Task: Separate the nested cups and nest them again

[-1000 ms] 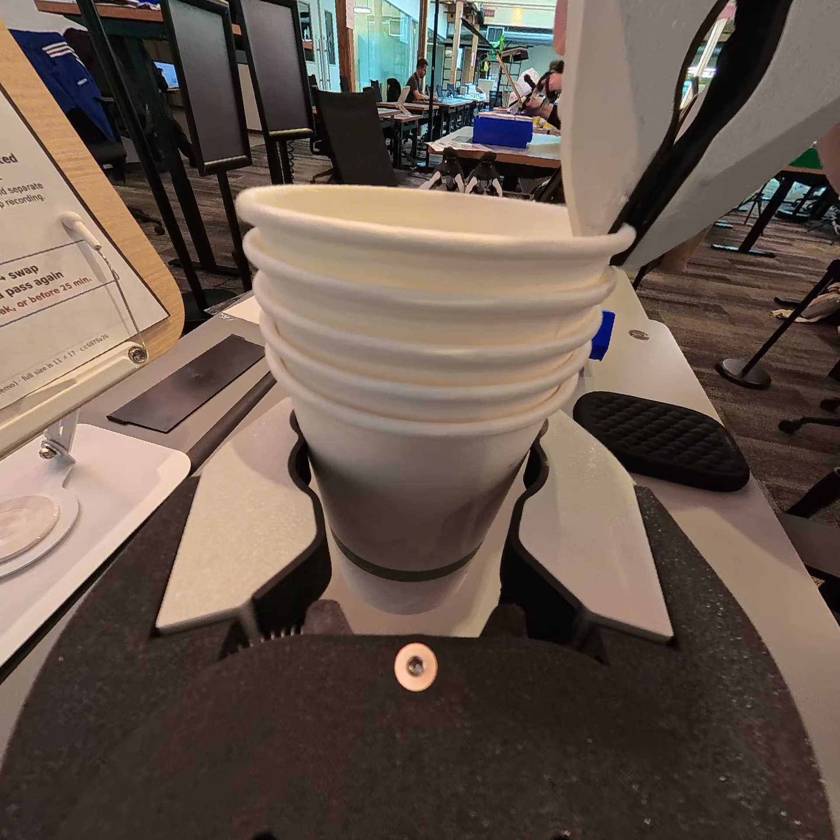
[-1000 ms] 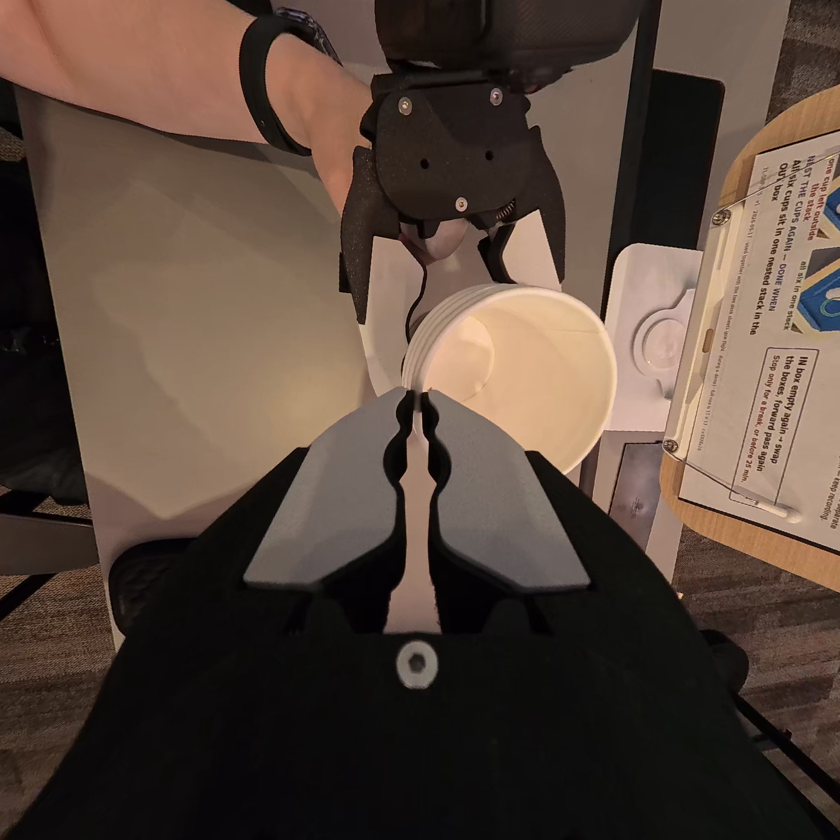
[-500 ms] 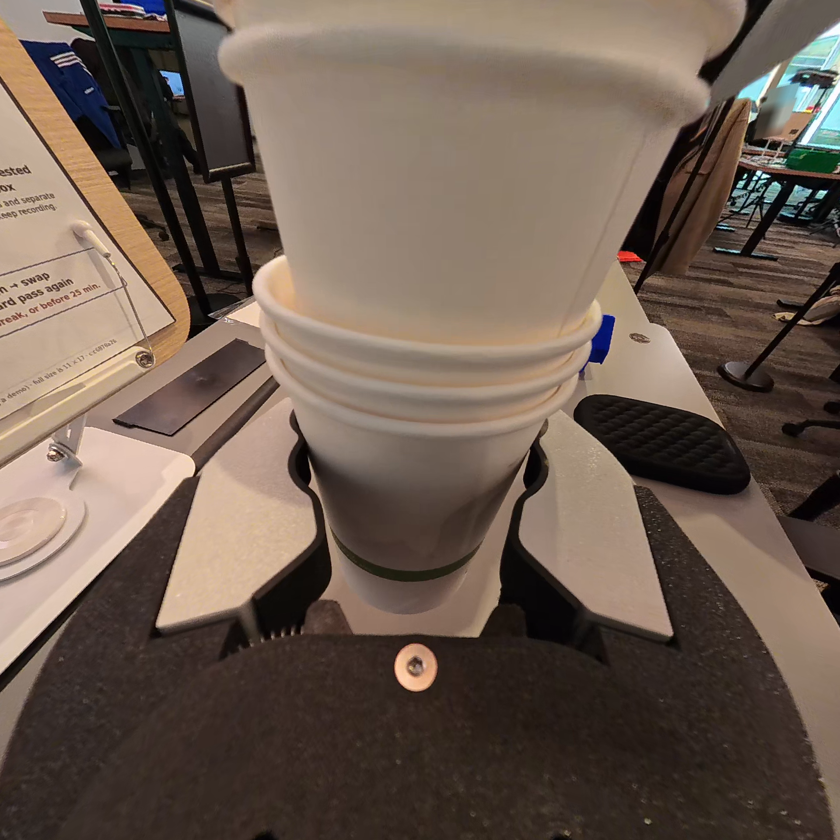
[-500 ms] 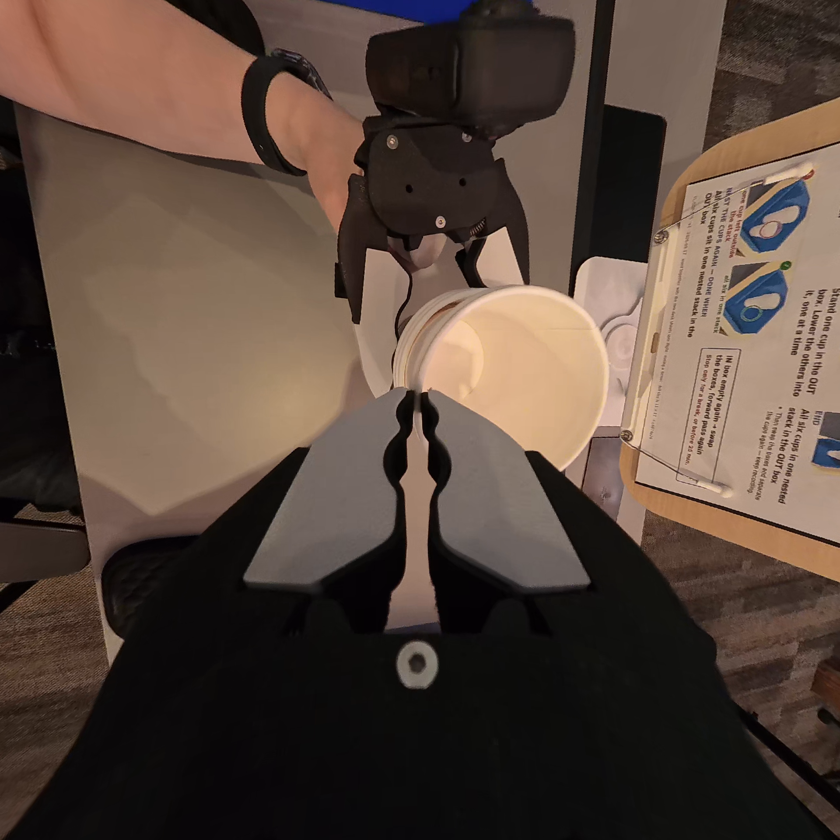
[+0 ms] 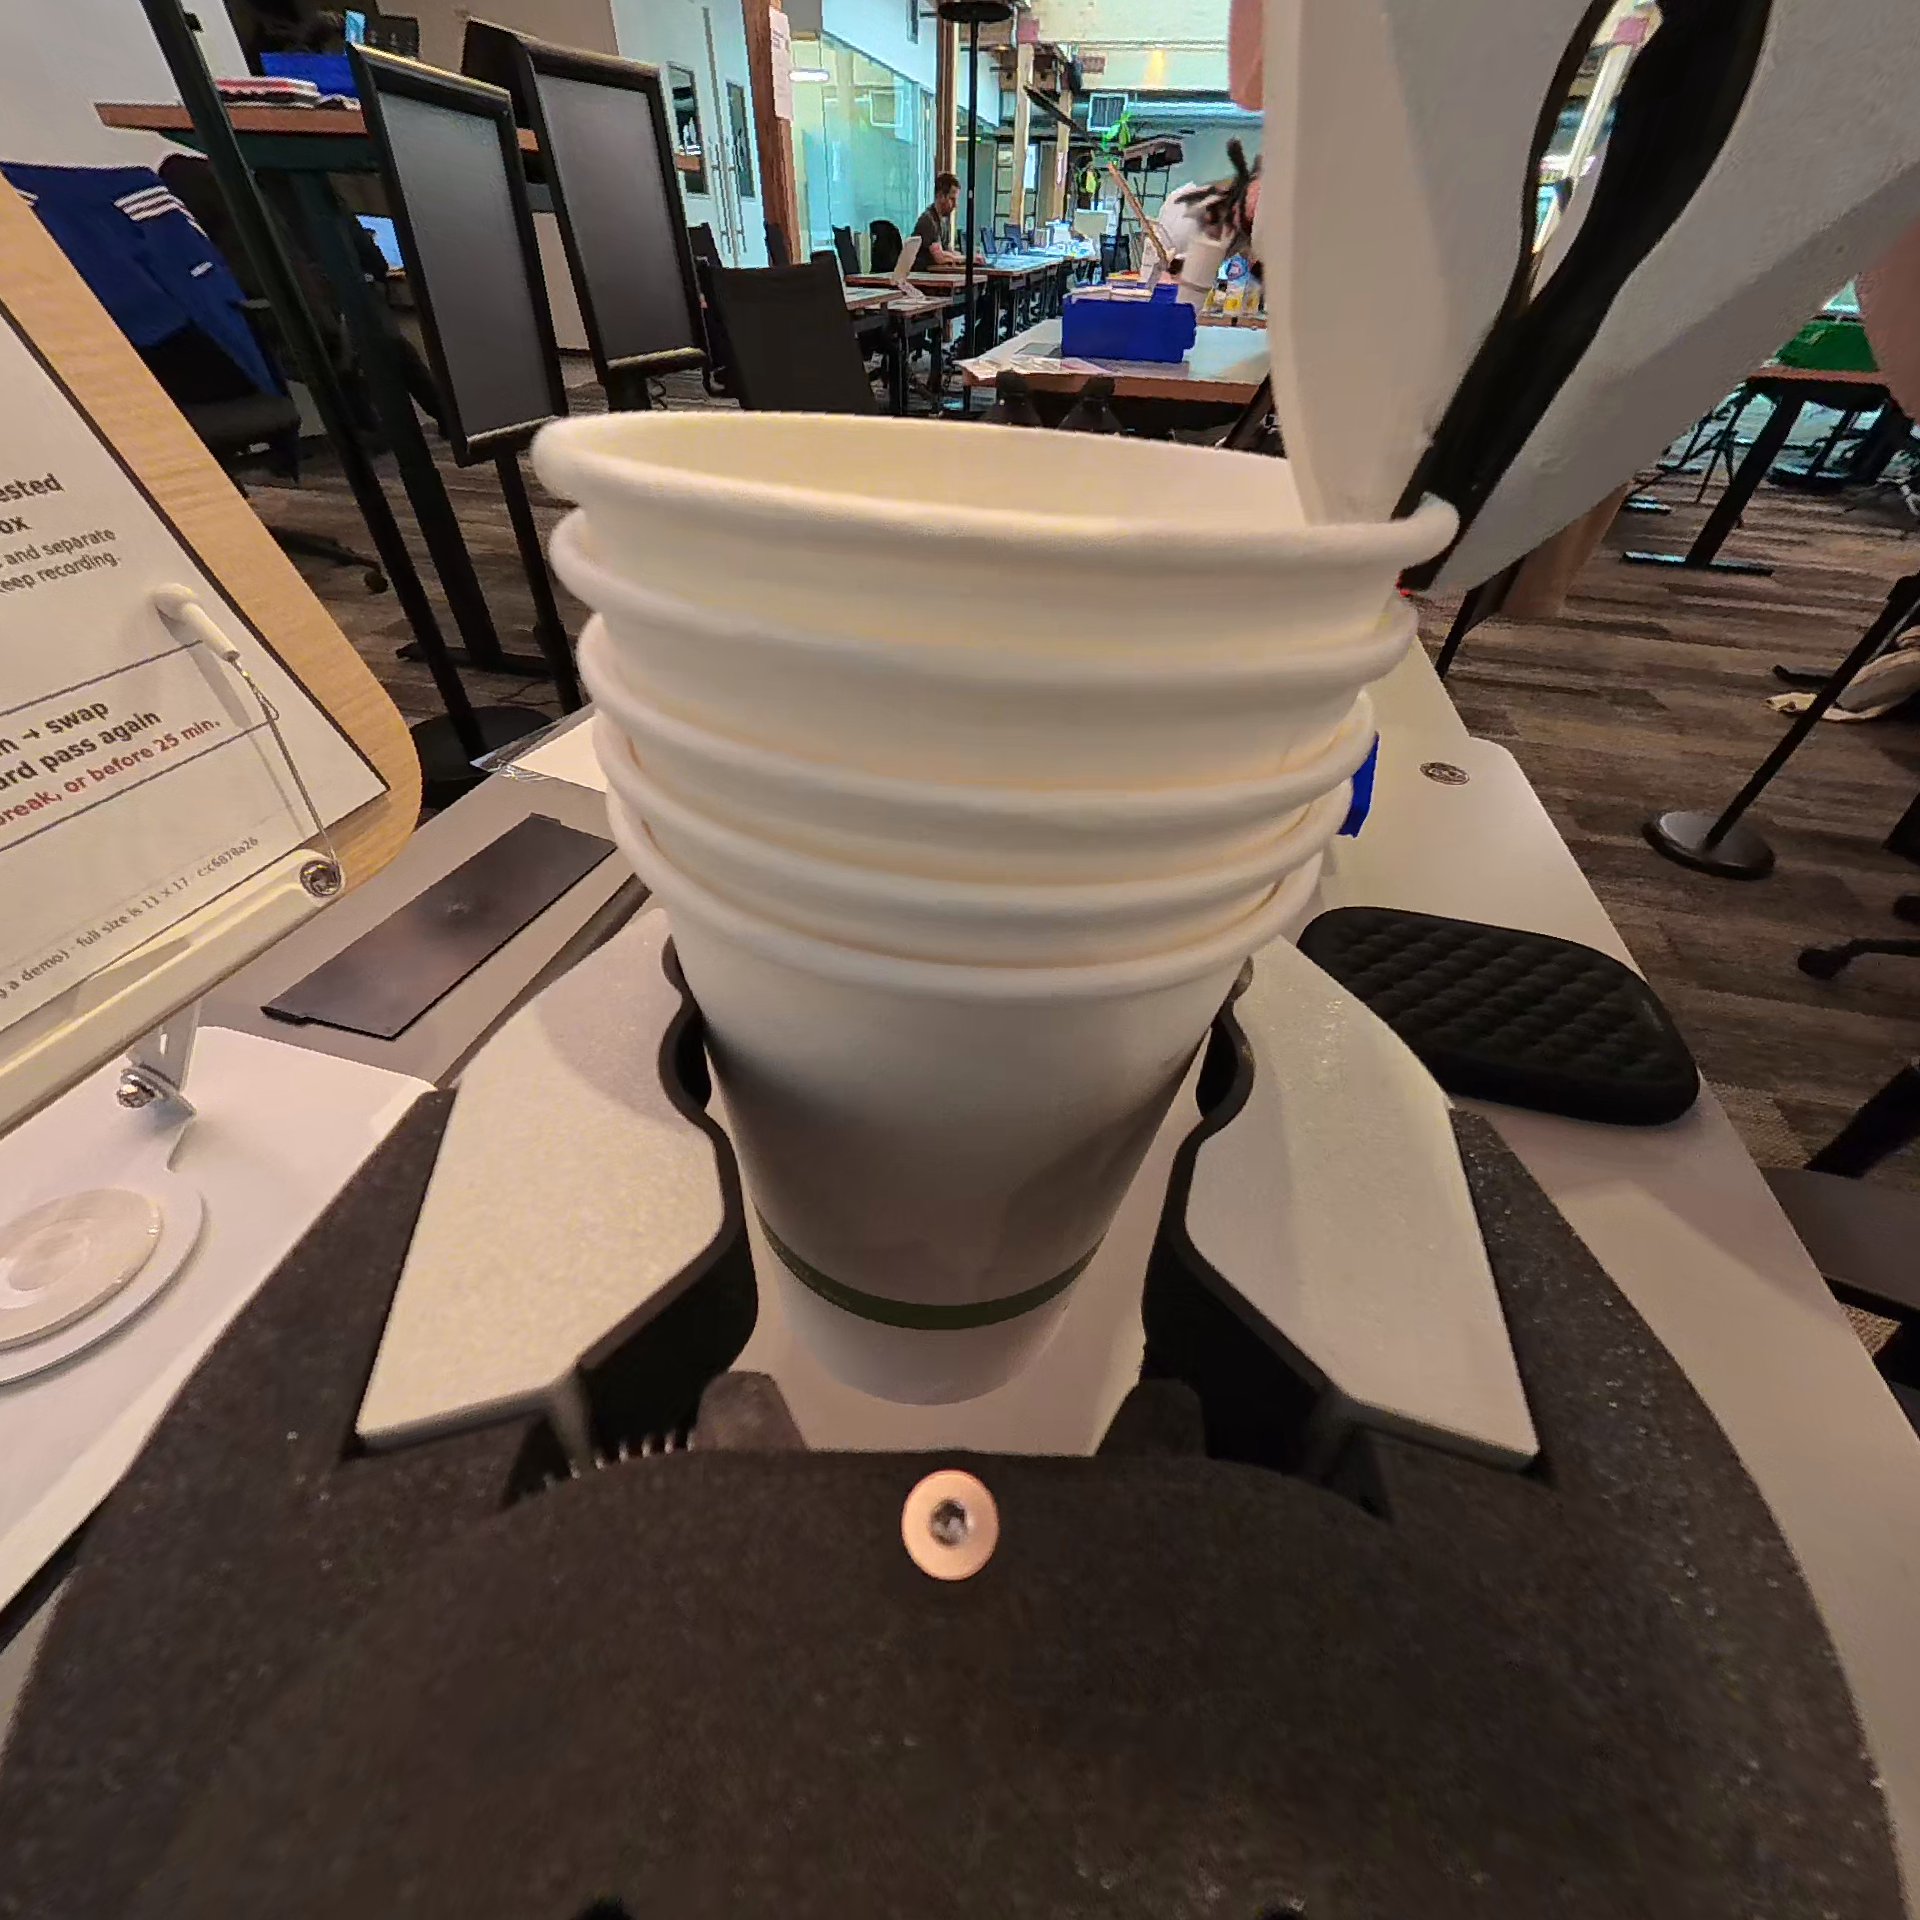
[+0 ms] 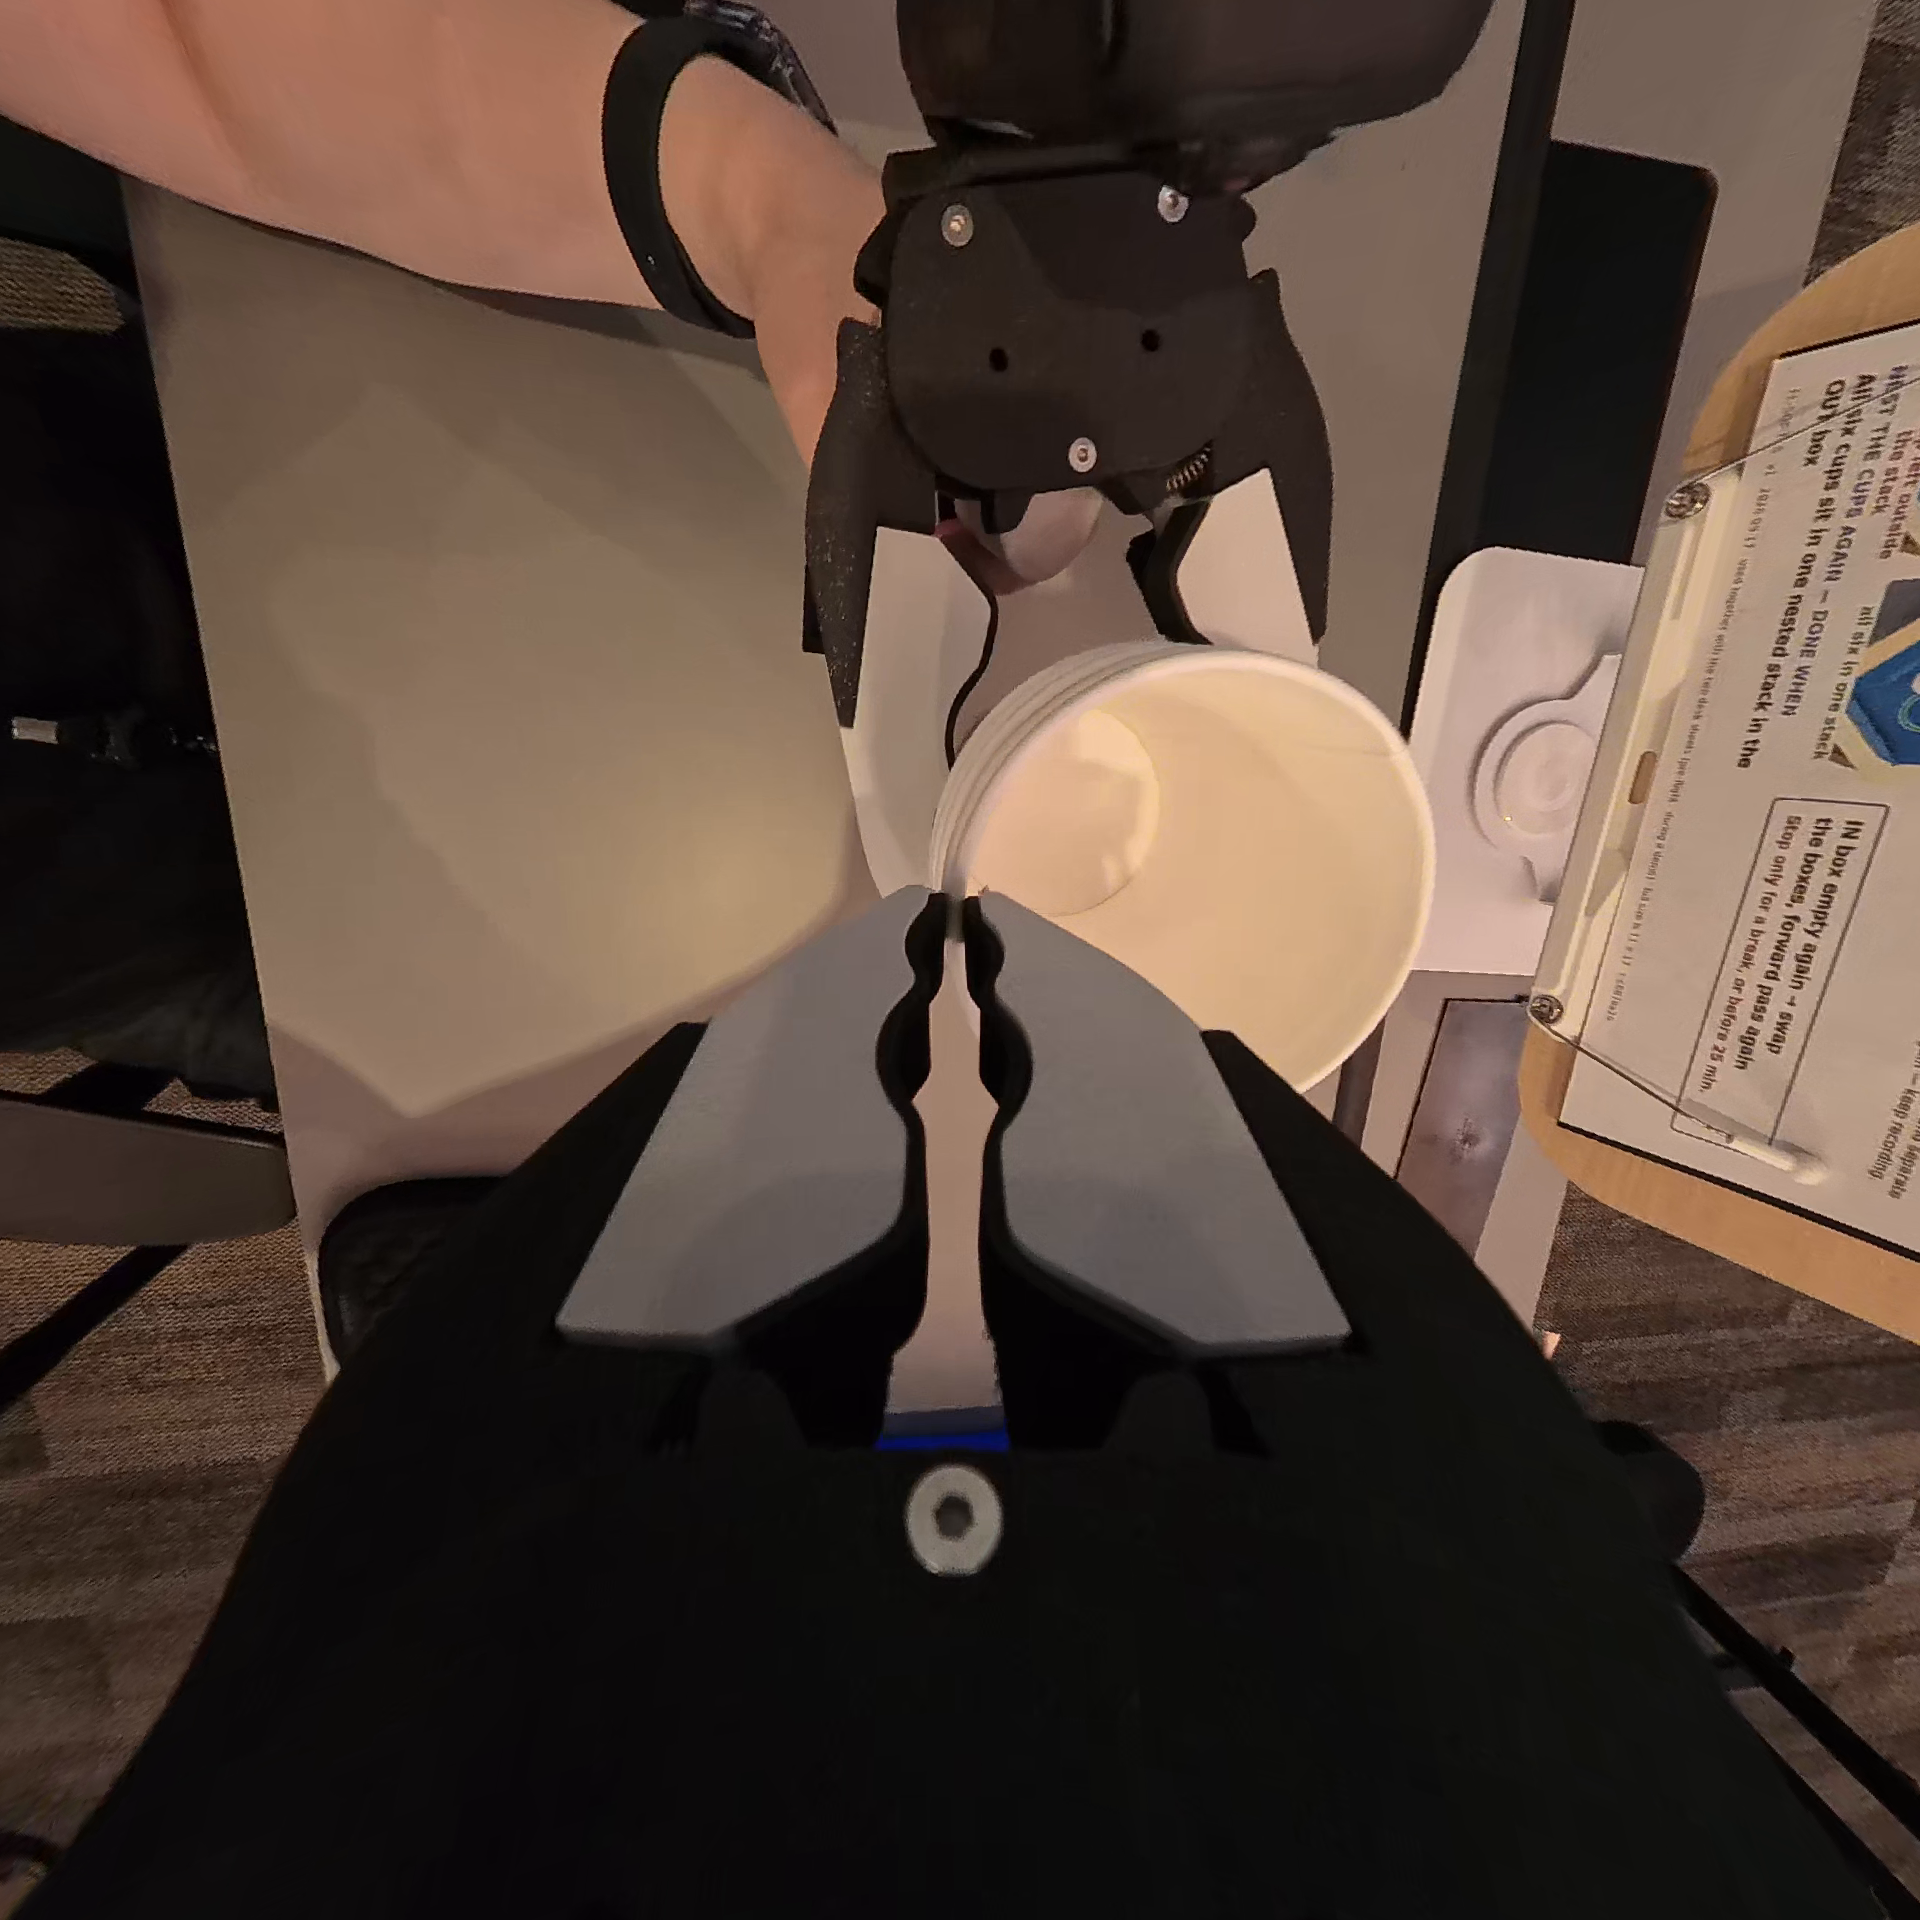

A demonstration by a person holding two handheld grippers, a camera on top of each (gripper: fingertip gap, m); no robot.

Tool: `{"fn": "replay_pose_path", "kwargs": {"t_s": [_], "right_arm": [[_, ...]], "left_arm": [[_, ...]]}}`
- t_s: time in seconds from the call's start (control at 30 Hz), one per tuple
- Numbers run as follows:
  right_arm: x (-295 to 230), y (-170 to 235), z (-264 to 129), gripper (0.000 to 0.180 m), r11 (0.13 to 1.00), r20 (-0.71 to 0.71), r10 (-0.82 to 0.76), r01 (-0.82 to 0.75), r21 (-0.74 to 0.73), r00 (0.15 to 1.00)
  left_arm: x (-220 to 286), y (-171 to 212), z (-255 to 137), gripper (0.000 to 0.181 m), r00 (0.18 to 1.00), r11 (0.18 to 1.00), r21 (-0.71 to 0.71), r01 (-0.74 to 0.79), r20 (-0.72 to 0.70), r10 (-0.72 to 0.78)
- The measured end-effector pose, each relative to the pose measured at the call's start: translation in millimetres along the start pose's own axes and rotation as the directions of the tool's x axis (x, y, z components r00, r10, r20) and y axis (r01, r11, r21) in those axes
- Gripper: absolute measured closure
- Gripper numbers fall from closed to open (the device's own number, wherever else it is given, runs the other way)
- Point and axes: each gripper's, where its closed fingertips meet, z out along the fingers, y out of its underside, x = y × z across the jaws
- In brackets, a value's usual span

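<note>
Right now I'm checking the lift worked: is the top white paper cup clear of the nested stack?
No, the top white paper cup sits nested in the stack, its rim pinched by the right gripper.

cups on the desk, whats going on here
A person works two handheld grippers on a nested stack of white paper cups standing on the desk. The left gripper is clamped around the bottom cup's body. The right gripper comes in from above and is pinched shut on the top cup's rim. All the cups are seated in one stack right now, none lifted out.
</note>
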Motion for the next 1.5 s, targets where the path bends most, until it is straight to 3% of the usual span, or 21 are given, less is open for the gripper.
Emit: {"fn": "replay_pose_path", "kwargs": {"t_s": [1.07,1.5], "right_arm": [[-2,-1,-5,0.177,1.0,0.036,0.015,-0.015,-0.004,0.999],[9,-17,-46,0.177,0.999,-0.075,-0.005,0.008,0.033,0.997]], "left_arm": [[2,-3,0,0.087,1.0,1.0,0.01,0.0,-0.012,0.0],[-2,-4,-3,0.087,1.0,0.999,0.023,0.023,-0.01,-0.023]]}}
